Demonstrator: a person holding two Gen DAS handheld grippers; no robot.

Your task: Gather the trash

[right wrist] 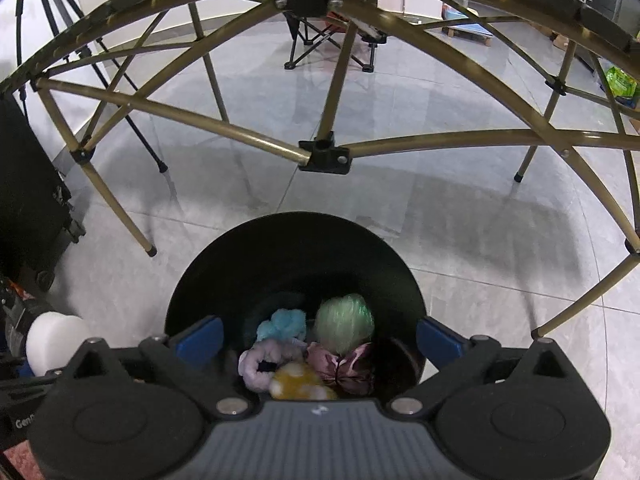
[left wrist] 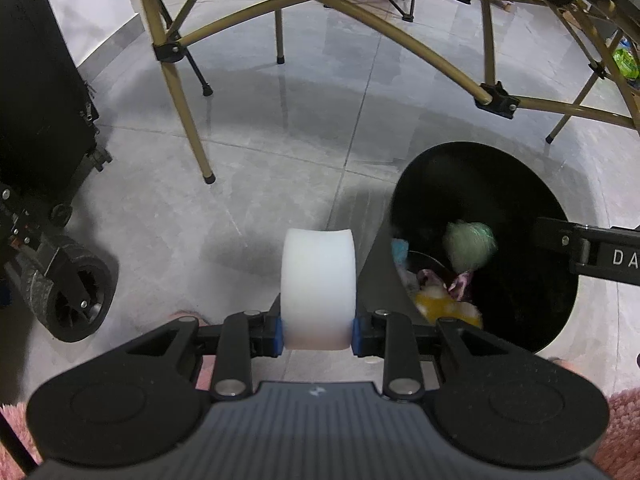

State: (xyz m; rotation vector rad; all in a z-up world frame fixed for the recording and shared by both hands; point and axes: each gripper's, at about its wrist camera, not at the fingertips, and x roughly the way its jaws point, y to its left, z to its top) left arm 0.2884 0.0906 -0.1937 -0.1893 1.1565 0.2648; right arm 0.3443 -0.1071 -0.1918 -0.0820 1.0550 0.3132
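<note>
Pale green fuzzy ball (right wrist: pixel 345 320), blurred, inside the black round bin (right wrist: pixel 208 280) above a blue tuft (right wrist: pixel 280 322), a lilac scrunchie (right wrist: pixel 260 364), a pink satin bow (right wrist: pixel 344 364) and a yellow spotted piece (right wrist: pixel 298 380). Right gripper (right wrist: pixel 318 338) poised over the bin mouth, blue pads spread wide, touching nothing, ball just beyond and between them. Left gripper (left wrist: pixel 319 330) clamped on a white foam block (left wrist: pixel 318 284), beside the bin over grey floor tiles (left wrist: pixel 248 184).
</note>
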